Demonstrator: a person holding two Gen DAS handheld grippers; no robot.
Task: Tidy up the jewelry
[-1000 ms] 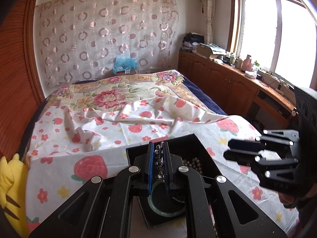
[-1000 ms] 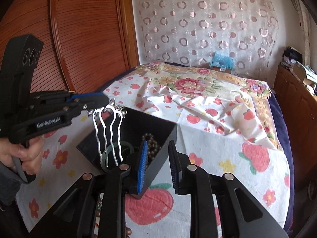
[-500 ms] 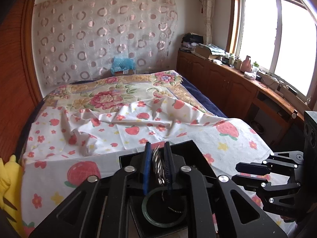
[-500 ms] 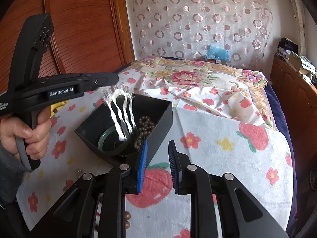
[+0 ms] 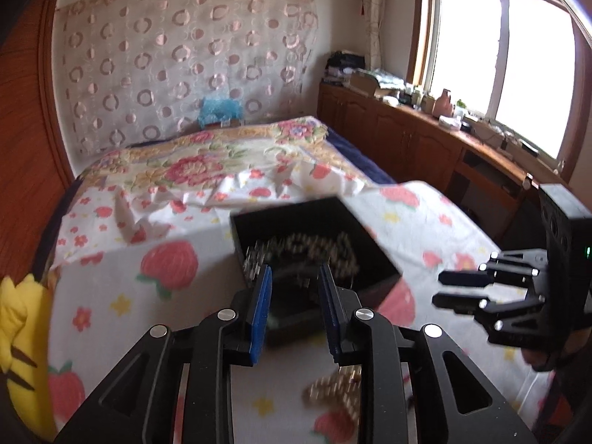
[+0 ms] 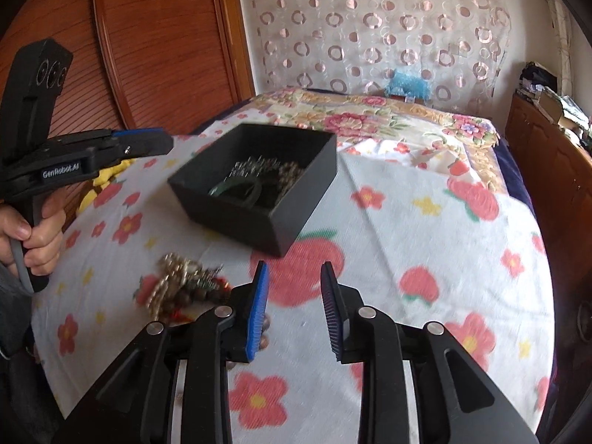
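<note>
A black box (image 6: pixel 255 199) sits on the bed and holds a silver hair comb (image 6: pixel 251 167), a green bangle (image 6: pixel 240 190) and dark beads (image 6: pixel 290 174); it also shows in the left wrist view (image 5: pixel 314 244). My left gripper (image 5: pixel 295 296) is open and empty, just in front of the box; it also shows in the right wrist view (image 6: pixel 148 142). My right gripper (image 6: pixel 294 296) is open and empty above the sheet, seen from the left wrist view (image 5: pixel 449 288). A pile of loose jewelry (image 6: pixel 181 288) lies on the sheet before the box, also in the left wrist view (image 5: pixel 336 396).
The bed carries a white sheet with strawberries and flowers (image 6: pixel 407 259). A yellow plush toy (image 5: pixel 18 336) lies at the bed's left edge. A wooden wardrobe (image 6: pixel 148 37) stands left, wooden cabinets (image 5: pixel 425 148) under the window right.
My left gripper has opened and let go of the silver hair comb, which now lies in the box. The left gripper has drawn back from the box. The right gripper has opened wider.
</note>
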